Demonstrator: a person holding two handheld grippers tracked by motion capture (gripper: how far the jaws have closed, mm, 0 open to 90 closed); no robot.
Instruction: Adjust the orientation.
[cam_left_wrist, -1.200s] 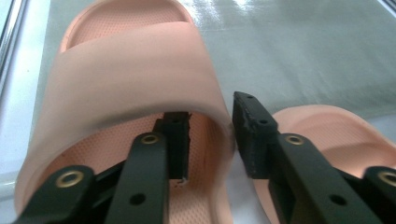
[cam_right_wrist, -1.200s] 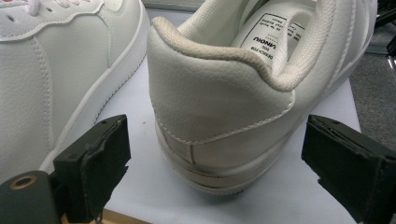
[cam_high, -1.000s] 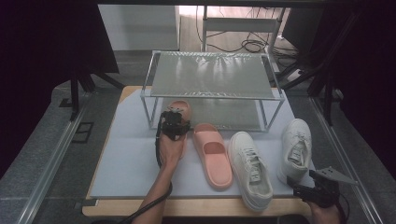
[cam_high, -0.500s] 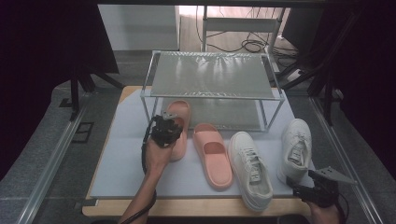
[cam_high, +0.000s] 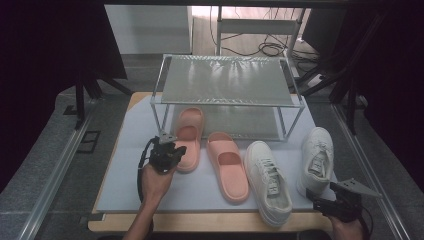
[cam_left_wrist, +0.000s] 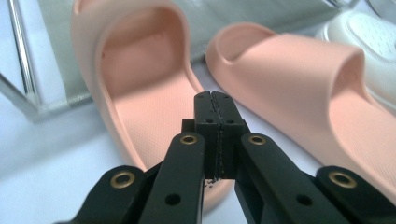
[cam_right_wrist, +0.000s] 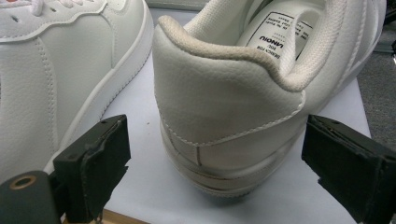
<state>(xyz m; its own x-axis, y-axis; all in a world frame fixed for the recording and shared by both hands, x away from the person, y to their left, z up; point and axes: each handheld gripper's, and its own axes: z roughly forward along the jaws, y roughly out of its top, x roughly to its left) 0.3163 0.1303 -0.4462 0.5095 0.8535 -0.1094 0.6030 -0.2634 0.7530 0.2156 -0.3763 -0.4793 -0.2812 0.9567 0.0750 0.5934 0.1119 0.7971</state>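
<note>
Two pink slippers lie on the white mat: one (cam_high: 189, 137) (cam_left_wrist: 135, 70) with its toe under the rack, the other (cam_high: 229, 165) (cam_left_wrist: 299, 74) to its right. My left gripper (cam_high: 176, 150) (cam_left_wrist: 212, 95) hovers at the first slipper's heel. Its jaws have just been closing and are now shut, pads together with nothing between them. Two white sneakers (cam_high: 267, 180) (cam_high: 316, 157) lie further right. My right gripper (cam_high: 332, 206) (cam_right_wrist: 219, 158) is open just behind the right sneaker's heel (cam_right_wrist: 224, 93), with a pad on each side and neither touching it. The other sneaker (cam_right_wrist: 60, 60) is beside it.
A two-tier metal shoe rack (cam_high: 227, 80) stands at the back of the mat, with one leg (cam_left_wrist: 18, 60) close to the left slipper. The mat (cam_high: 125, 185) rests on a wooden board. Metal rails run along both sides, and cables lie on the floor behind.
My left gripper has drawn back from over the left slipper, moving towards me and to the left. The slipper stays where it was. The right gripper has not moved.
</note>
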